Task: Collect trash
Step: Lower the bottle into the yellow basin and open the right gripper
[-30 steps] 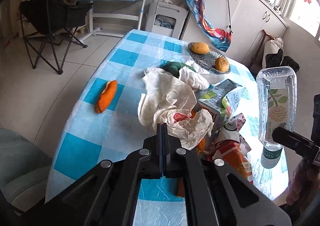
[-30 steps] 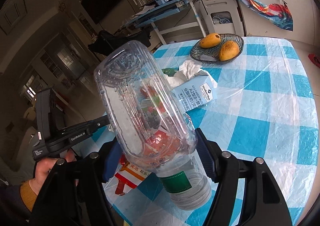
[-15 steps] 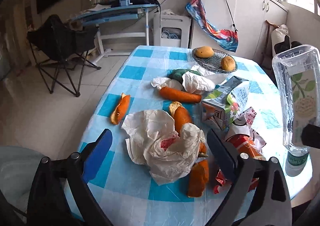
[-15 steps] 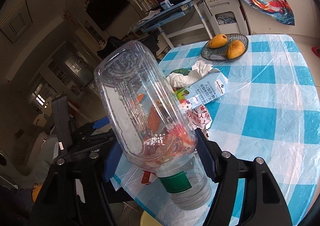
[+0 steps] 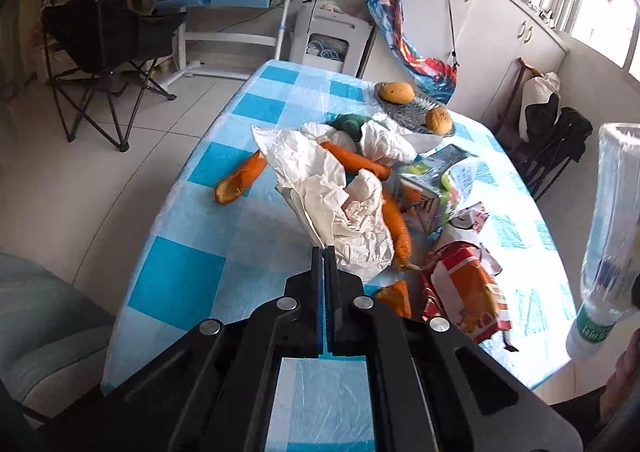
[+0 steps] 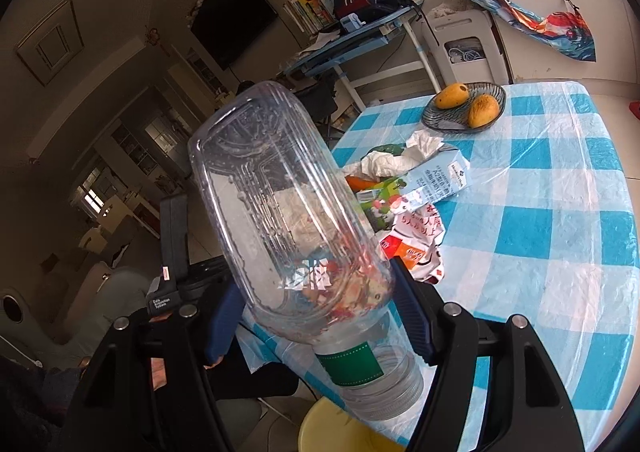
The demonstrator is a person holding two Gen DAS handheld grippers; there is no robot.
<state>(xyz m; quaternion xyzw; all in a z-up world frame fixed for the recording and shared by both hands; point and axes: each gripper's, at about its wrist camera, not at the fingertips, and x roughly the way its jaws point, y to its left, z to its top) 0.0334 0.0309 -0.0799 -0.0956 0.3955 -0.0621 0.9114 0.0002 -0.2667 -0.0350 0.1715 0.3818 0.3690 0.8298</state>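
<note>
While the left tool (image 5: 324,252) pinches a corner of the crumpled white paper (image 5: 340,204) between fully closed fingers, the right tool (image 6: 316,312) clamps a clear plastic bottle (image 6: 288,212) with its blue pads pressed on both sides, the jaws standing fairly wide around the body. The bottle tilts, its base toward the camera's upper left and its neck low; a green band (image 6: 352,366) wraps the neck, and any print on it is too small to read.

Trash lies clustered on the worktop (image 5: 192,272), which wears a blue-and-white checked cloth under clear film. Orange peels (image 5: 240,182) lie beside and under the paper. A milk carton (image 6: 436,182) lies on its side just past them; its pale blue face carries a logo that looks like "Member's Mark" and lines of Chinese print that I cannot make out. Touching it, a red-and-white wrapper (image 6: 416,248) shows more Chinese characters, unreadable at this size. A green bag (image 5: 350,124) and more tissue sit farther back.

At the far end a glass dish (image 6: 492,92) holds two mangoes (image 6: 452,95).

On the left tool's housing, seen from the right wrist, a label (image 6: 162,302) reads "Data Acquisition System". A yellow round rim (image 6: 332,428) shows below the bottle.
</note>
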